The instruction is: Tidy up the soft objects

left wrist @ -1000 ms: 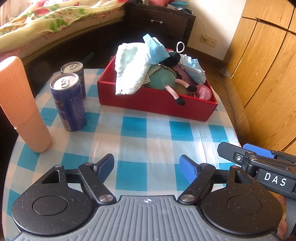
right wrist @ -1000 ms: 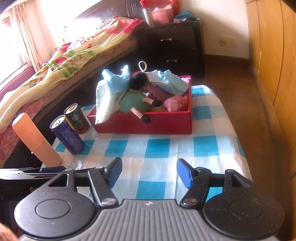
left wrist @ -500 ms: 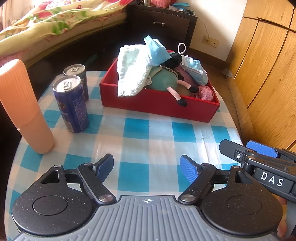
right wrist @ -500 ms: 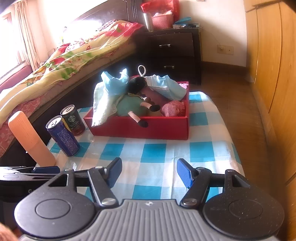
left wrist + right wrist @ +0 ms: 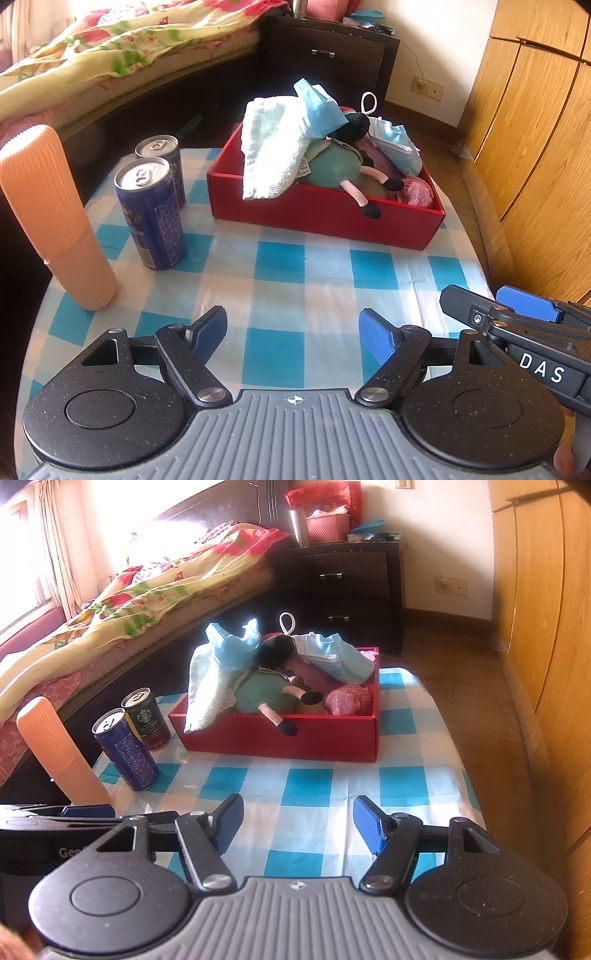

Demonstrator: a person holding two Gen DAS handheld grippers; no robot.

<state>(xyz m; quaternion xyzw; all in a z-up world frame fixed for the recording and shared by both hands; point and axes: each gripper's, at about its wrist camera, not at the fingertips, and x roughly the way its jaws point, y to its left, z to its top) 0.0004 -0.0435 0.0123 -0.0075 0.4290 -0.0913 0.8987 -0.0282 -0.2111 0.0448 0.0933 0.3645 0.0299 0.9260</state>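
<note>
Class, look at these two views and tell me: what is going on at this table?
A person holds a gripper in each hand over a blue-checked tablecloth. The left gripper and right gripper are both open and hold nothing. The soft things are piled in a red box: a white towel, blue face masks and a doll whose leg hangs over the rim. Two drink cans and a peach ribbed tube stand beside the box.

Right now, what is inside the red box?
The red box holds a white towel, blue masks, a green doll and something pink. Whatever lies beneath them is covered.
</note>
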